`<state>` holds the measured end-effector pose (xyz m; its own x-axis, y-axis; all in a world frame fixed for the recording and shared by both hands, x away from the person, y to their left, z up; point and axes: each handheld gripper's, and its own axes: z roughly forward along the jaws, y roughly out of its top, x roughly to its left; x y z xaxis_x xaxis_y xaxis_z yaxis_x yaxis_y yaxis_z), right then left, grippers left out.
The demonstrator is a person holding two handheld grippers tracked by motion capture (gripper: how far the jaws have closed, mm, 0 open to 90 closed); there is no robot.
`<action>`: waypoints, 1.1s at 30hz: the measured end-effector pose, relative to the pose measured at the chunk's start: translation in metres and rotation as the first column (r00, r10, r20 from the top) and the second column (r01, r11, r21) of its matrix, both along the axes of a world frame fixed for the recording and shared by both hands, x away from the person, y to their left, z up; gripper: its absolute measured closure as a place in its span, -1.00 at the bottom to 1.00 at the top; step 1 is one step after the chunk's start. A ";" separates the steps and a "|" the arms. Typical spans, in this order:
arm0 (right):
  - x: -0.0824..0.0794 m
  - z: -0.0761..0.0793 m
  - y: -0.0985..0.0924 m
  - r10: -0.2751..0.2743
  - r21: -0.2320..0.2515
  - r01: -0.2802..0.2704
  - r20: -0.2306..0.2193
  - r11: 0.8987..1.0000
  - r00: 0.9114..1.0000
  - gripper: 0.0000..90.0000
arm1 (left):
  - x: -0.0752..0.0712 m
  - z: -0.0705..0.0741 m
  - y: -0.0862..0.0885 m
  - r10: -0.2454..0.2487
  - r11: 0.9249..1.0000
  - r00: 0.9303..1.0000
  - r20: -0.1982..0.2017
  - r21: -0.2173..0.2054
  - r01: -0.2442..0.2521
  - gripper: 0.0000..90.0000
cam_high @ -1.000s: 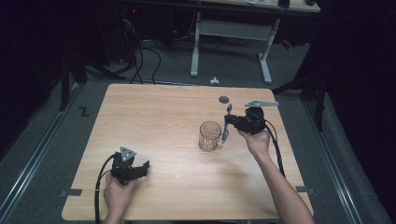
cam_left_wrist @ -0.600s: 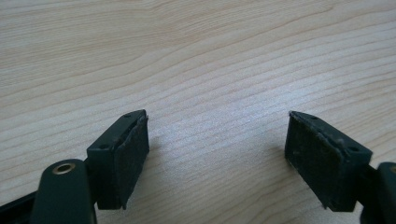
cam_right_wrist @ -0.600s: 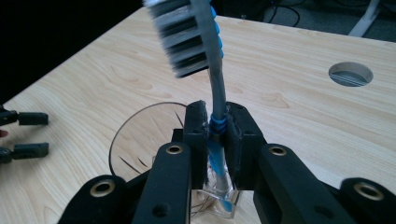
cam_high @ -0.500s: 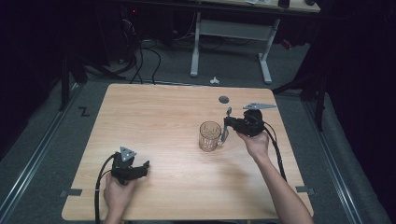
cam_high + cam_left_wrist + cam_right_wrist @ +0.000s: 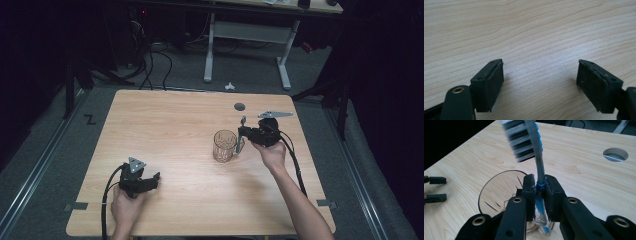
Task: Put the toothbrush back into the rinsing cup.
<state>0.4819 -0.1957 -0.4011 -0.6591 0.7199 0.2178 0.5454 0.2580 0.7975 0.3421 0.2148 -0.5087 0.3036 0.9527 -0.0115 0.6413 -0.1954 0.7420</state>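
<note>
Wooden surface point(image 5: 180, 130), light grain, with a round cable hole point(image 5: 239, 106) just beyond the right tool. Glass mug point(image 5: 224, 145) stands upright on the surface, directly in front of and just below the right tool point(image 5: 241, 135), handle side toward it; in the right gripper view the mug point(image 5: 499, 192) rim sits right behind the jaws. Right tool closed on a toothbrush point(image 5: 537, 170), clamped at the grey-blue neck, bristle head up and tilted, above the mug's handle side. The toothbrush point(image 5: 242, 126) pokes up past the tool in the high view. Left tool point(image 5: 150, 179) is well apart from the mug, low over the near-left surface, jaws wide open, bare wood between them point(image 5: 539, 75).
</note>
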 end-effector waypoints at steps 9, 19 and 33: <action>0.003 -0.003 0.001 -0.001 -0.007 0.000 -0.013 1.000 1.000 0.77 | 0.000 0.000 0.000 0.000 1.000 1.000 0.000 0.000 0.000 -0.50; 0.004 -0.005 0.002 0.000 -0.015 -0.001 -0.021 1.000 1.000 0.77 | 0.000 0.000 0.000 0.000 1.000 1.000 0.000 0.000 0.000 -0.50; 0.004 -0.005 0.003 -0.001 -0.020 0.001 -0.016 1.000 1.000 0.71 | 0.000 0.000 0.000 0.000 1.000 1.000 0.000 0.000 0.000 -0.50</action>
